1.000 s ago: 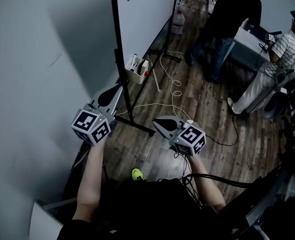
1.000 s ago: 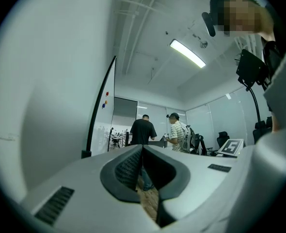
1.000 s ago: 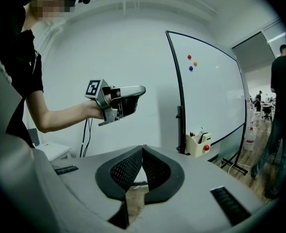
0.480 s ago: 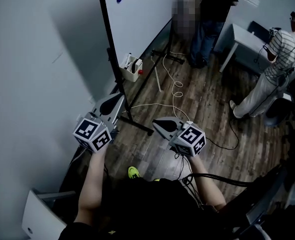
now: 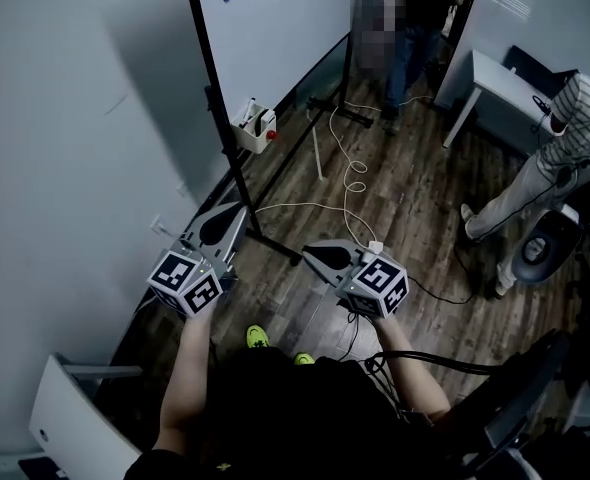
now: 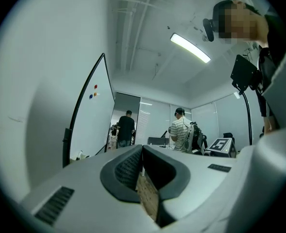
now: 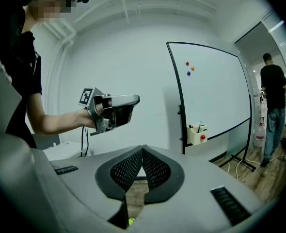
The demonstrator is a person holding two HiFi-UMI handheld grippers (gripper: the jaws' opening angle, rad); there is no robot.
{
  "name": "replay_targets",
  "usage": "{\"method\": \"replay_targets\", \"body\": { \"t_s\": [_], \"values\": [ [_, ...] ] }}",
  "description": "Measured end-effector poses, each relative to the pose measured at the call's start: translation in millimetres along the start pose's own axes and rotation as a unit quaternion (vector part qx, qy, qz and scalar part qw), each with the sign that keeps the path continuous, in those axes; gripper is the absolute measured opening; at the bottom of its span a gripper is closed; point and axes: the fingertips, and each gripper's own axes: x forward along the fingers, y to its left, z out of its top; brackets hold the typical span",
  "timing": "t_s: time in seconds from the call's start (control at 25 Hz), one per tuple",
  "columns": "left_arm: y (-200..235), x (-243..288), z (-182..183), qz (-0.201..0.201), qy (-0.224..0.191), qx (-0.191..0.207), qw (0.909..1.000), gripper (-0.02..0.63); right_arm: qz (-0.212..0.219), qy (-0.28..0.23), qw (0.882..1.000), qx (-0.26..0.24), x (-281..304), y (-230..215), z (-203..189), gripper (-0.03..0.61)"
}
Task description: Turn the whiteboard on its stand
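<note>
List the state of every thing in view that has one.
whiteboard: upright on its stand, neither gripper touching it
left gripper: jaws shut, empty
right gripper: jaws shut, empty
marker holder: hung on the stand's post, markers inside
white cable: loose on the floor, coiled

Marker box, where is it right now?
Head view, upper left of centre: the marker box hangs by the near post of the whiteboard, beside the wall.

Cable [image 5: 351, 182] across floor [image 5: 415, 223] beside whiteboard [image 5: 275, 28]
</note>
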Motion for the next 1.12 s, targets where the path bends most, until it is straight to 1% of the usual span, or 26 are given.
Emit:
{"method": "replay_targets", "body": {
  "t_s": [0.16,0.32,0.56,0.84,1.12],
  "values": [
    [-14,-5,-14,0.007,0.011,-0.011,0.9999,0.012,0.006,-0.007,1.000,0.009,-9,0,-2,0.005],
    [-26,-13,-32,0.012,0.018,-0.021,0.9996,0.012,0.014,-0.012,1.000,0.009,-12,4,-3,0.004],
    [-39,-22,-48,0.017,0.021,-0.029,0.9992,0.012,0.012,-0.020,1.000,0.017,-16,4,-6,0.005],
    [-36,-44,-72,0.034,0.027,-0.057,0.9975,0.012,0.014,-0.017,1.000,0.015,-13,5,-9,0.005],
    [-27,-48,-70,0.035,0.021,-0.065,0.9970,0.012,0.017,-0.008,1.000,0.011,-5,6,-7,0.005]
  ]
}}
